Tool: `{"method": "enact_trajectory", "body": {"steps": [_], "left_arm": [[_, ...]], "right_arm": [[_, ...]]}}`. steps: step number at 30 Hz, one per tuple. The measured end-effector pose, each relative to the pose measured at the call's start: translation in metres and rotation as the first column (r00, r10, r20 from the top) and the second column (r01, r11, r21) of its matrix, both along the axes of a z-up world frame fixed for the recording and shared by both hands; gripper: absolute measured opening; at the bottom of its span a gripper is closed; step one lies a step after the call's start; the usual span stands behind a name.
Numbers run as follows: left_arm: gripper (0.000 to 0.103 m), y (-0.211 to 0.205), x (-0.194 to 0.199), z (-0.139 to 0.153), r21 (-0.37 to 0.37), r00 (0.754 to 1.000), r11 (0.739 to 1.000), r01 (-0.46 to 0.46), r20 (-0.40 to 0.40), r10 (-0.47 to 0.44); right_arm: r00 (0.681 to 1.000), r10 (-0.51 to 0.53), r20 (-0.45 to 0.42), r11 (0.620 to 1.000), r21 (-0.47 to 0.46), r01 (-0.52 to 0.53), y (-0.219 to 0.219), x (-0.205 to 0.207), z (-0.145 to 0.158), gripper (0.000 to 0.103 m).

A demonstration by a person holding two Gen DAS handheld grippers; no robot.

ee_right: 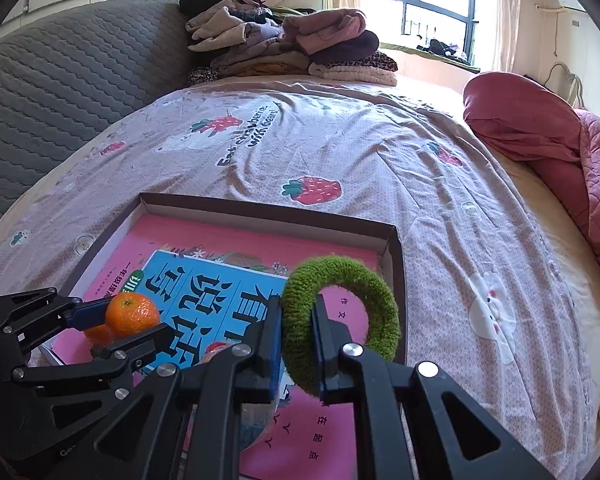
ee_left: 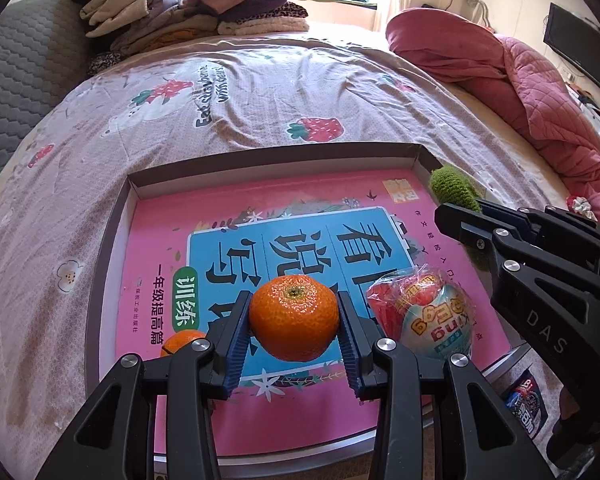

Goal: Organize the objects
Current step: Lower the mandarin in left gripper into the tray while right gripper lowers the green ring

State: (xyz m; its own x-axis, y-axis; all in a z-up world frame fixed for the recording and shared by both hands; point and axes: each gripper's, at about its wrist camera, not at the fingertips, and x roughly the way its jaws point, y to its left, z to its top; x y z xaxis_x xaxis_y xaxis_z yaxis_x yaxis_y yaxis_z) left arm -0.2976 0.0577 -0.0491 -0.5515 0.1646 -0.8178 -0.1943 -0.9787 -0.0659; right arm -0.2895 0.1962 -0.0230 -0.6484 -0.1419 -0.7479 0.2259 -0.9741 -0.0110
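Your left gripper (ee_left: 294, 334) pinches an orange (ee_left: 293, 317) between both pads, held above the pink book (ee_left: 236, 224) lying in the box (ee_left: 272, 156). Your right gripper (ee_right: 297, 344) clamps one side of the green ring (ee_right: 340, 312), which stands upright over the box's right half. Both loads hang over the box, so each release is straight down; a second orange (ee_left: 180, 340) and a wrapped snack (ee_left: 424, 316) already lie there.
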Motion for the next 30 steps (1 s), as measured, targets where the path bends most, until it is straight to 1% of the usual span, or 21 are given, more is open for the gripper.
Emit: {"method": "enact_trajectory", "body": {"steps": [6,8,12,14,20,24,26,30], "left_arm": [[0.041,0.008,-0.001,-0.006,0.005,0.999,1.000,0.024,0.027,-0.024],[0.041,0.012,-0.001,-0.008,-0.012,0.999,0.999,0.030,0.024,-0.030],[0.041,0.012,-0.003,-0.013,-0.008,0.999,1.000,0.029,0.043,-0.028],[0.041,0.011,-0.003,-0.015,-0.017,0.999,1.000,0.025,0.045,-0.025],[0.041,0.008,-0.003,-0.019,-0.009,0.998,1.000,0.018,0.058,-0.017],[0.042,0.007,-0.003,-0.020,-0.007,0.998,1.000,0.018,0.059,-0.018],[0.042,0.006,-0.003,-0.021,-0.004,0.998,1.000,0.019,0.060,-0.019],[0.042,0.006,-0.004,-0.020,-0.002,0.998,1.000,0.017,0.062,-0.016]], "right_arm": [[1.000,0.006,0.020,1.000,0.011,-0.007,-0.001,-0.010,-0.004,0.013],[0.999,0.012,0.031,1.000,0.005,-0.012,-0.003,-0.013,-0.005,0.013],[0.998,0.030,0.049,0.999,0.040,-0.032,-0.009,-0.019,-0.012,0.014],[0.997,0.033,0.063,0.999,0.040,-0.036,-0.010,-0.022,-0.016,0.014],[0.994,0.040,0.105,0.999,0.019,-0.042,-0.011,-0.028,-0.027,0.014],[0.992,0.045,0.115,0.998,0.043,-0.050,-0.015,-0.030,-0.031,0.014],[0.990,0.043,0.132,0.998,0.041,-0.049,-0.015,-0.033,-0.032,0.014],[0.990,0.044,0.135,0.998,0.048,-0.051,-0.016,-0.033,-0.033,0.014]]}}
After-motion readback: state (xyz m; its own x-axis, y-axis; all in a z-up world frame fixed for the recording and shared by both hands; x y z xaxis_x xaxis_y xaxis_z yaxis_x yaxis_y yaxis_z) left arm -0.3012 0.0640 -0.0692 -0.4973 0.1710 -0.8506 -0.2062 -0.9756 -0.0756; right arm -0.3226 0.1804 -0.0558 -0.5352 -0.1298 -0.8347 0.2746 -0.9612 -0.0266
